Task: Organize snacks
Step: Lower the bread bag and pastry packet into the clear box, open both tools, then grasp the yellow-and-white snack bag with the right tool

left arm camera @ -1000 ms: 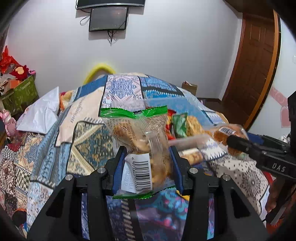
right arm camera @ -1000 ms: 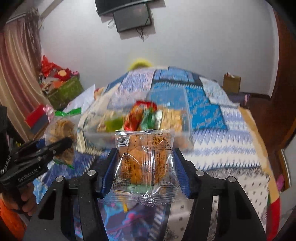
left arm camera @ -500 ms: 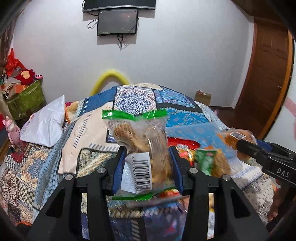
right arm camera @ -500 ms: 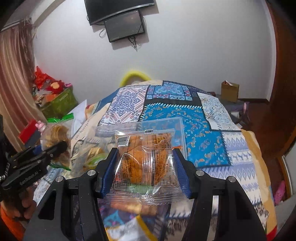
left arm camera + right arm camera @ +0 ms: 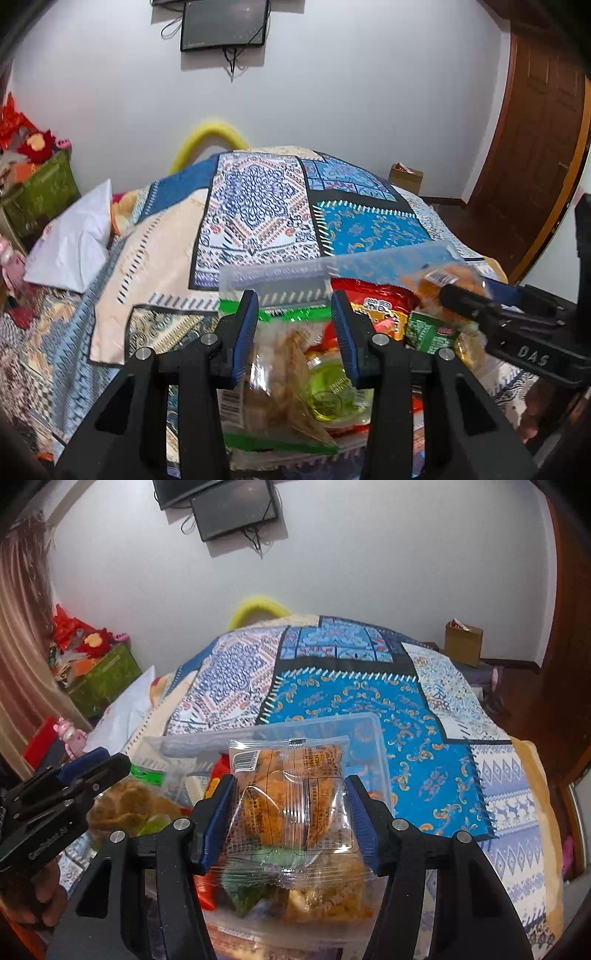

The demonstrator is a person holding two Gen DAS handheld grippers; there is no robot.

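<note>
Right wrist view is showing the right hand-held gripper (image 5: 290, 818) easing its jaws apart around an orange snack packet (image 5: 290, 797) over the clear tub (image 5: 373, 738) on the bed; it may be snagging crookedly. The left hand-held gripper (image 5: 293, 332) is closing on a green-edged biscuit bag (image 5: 277, 373), possibly crushing it.

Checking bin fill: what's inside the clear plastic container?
The clear plastic container holds several snack packets, among them a red packet and a green packet. Lower layers and the bottom are covered.
</note>
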